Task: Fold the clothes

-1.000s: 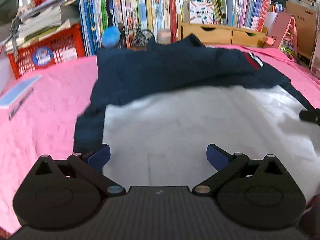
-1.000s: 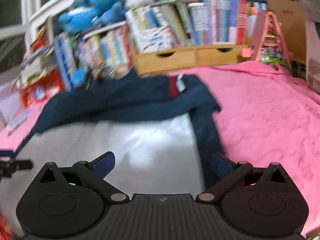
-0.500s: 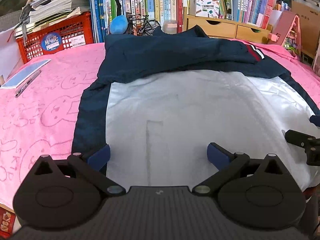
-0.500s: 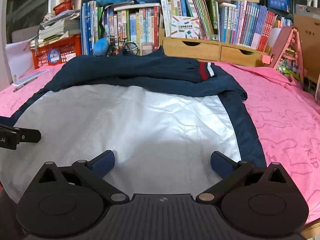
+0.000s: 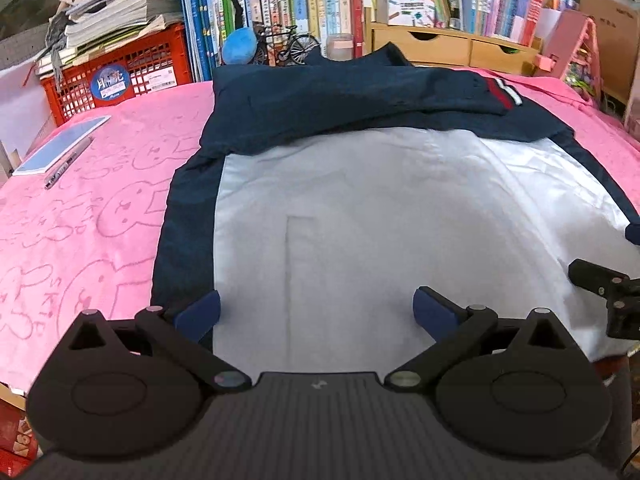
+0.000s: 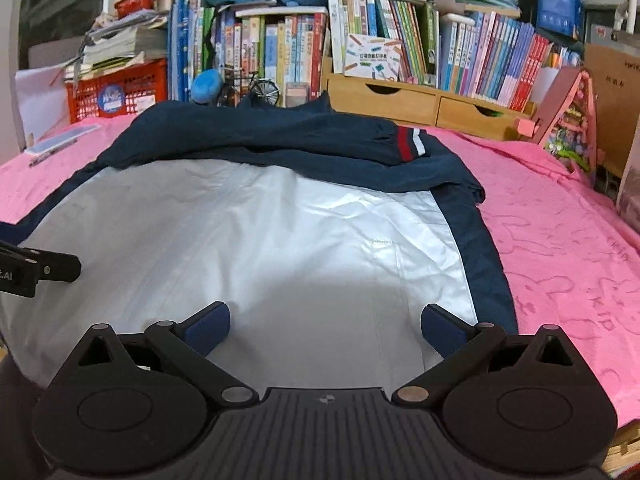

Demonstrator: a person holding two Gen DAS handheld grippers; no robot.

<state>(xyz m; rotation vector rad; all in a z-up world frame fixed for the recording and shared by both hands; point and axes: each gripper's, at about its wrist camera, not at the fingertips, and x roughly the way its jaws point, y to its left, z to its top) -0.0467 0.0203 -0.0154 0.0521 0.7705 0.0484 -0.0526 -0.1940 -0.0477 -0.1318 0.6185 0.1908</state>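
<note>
Both grippers had been steadied, fingers apart, over the navy-trimmed white jacket (image 5: 360,220) hem, ready for grasping.

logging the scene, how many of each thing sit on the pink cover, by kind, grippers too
jacket: 1
notepad: 1
pen: 1
hand-held gripper: 2, left and right, both open over the jacket's white lining
total: 5
</note>
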